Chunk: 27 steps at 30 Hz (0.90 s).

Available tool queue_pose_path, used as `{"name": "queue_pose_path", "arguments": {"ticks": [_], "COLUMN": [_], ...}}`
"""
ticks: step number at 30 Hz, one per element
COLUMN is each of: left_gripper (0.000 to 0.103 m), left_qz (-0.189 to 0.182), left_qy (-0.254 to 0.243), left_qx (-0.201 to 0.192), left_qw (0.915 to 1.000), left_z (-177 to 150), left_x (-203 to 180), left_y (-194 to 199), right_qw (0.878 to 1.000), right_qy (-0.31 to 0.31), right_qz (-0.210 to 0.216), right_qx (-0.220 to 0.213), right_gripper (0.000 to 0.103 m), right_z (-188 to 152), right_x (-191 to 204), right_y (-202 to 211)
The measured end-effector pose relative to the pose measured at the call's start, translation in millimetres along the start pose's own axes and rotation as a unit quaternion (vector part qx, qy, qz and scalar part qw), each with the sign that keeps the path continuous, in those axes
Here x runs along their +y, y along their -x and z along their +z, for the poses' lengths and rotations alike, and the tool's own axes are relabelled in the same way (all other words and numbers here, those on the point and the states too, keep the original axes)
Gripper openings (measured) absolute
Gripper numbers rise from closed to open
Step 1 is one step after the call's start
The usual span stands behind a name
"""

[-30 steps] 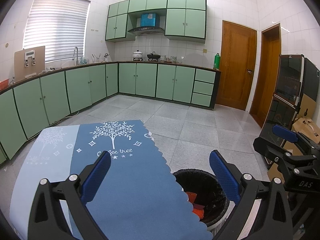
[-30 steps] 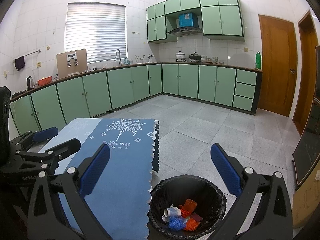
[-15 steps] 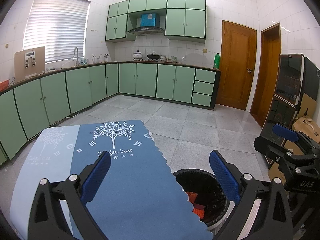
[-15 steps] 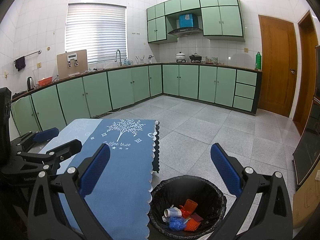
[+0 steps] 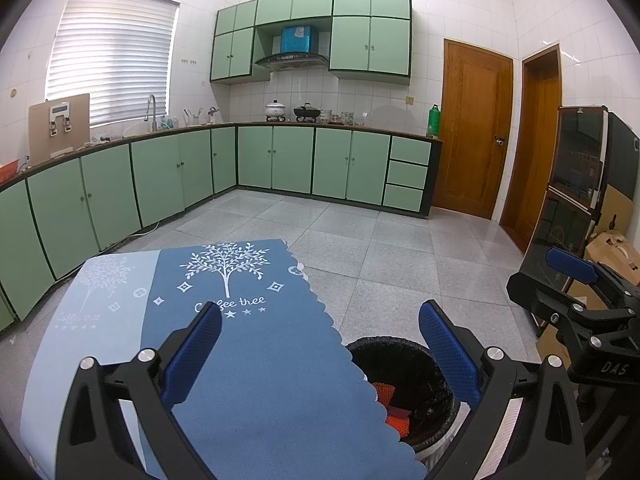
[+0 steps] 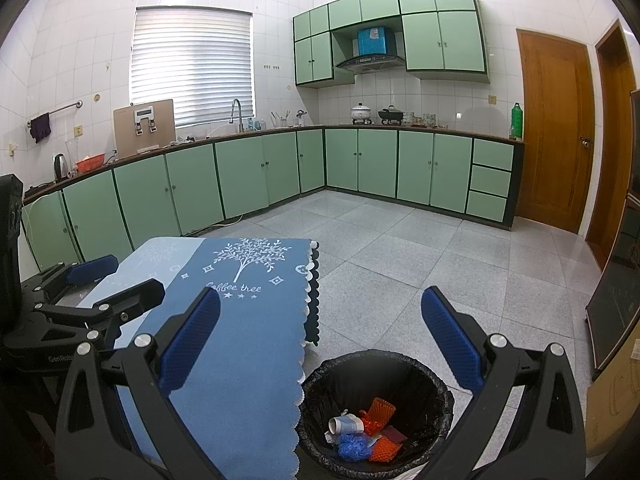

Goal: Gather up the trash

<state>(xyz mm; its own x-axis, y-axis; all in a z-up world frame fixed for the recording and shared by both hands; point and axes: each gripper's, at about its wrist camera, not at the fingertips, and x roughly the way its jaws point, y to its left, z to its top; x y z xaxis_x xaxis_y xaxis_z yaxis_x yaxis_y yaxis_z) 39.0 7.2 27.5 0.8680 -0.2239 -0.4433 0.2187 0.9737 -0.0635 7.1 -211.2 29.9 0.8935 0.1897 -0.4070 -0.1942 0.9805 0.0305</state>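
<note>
left gripper [image 5: 320, 344], nearest the lens in the left wrist view, has its blue-padded fingers [image 5: 192, 354] spread wide and grasps nothing; it hangs above the blue tablecloth [image 5: 260, 360]. right gripper [image 6: 320, 342], likewise released and empty, hangs with its fingers [image 6: 450, 340] splayed above the trash bin [image 6: 400, 364]. each gripper shows at the edge of the other's view: the left one [image 6: 92, 280] at left, over the table's pale strip, and the right one [image 5: 572, 268] at right.

the trash bin, lined with a black bag, stands on the floor just beside the tablecloth's scalloped edge. the trash lies inside it: orange foam netting [image 6: 380, 408], a crumpled blue piece [image 6: 352, 446], a rolled white cup [image 6: 346, 426] and a dark red scrap [image 6: 394, 436].

beyond, grey floor tiles [image 6: 400, 240] run to green base cabinets [image 6: 360, 164], whose counter carries a sink faucet [image 6: 236, 114], pots [image 6: 362, 112] and a green bottle [image 6: 517, 120]. wooden doors [image 6: 554, 128] stand at right, farthest back.
</note>
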Motion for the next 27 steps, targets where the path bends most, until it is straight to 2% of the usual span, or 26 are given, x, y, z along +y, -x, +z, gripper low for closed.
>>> {"name": "queue_pose_path", "arguments": {"ticks": [27], "left_gripper": [0.097], "left_qz": [0.000], "left_qy": [0.000], "left_qx": [0.000], "left_qw": [1.0000], "left_z": [-1.3], "left_x": [0.6], "left_y": [-0.6], "right_qw": [1.000], "right_qy": [0.000], "right_qz": [0.000], "right_qx": [0.004], "right_gripper": [0.098], "right_z": [-3.8], "right_x": [2.0], "right_y": [-3.3]}}
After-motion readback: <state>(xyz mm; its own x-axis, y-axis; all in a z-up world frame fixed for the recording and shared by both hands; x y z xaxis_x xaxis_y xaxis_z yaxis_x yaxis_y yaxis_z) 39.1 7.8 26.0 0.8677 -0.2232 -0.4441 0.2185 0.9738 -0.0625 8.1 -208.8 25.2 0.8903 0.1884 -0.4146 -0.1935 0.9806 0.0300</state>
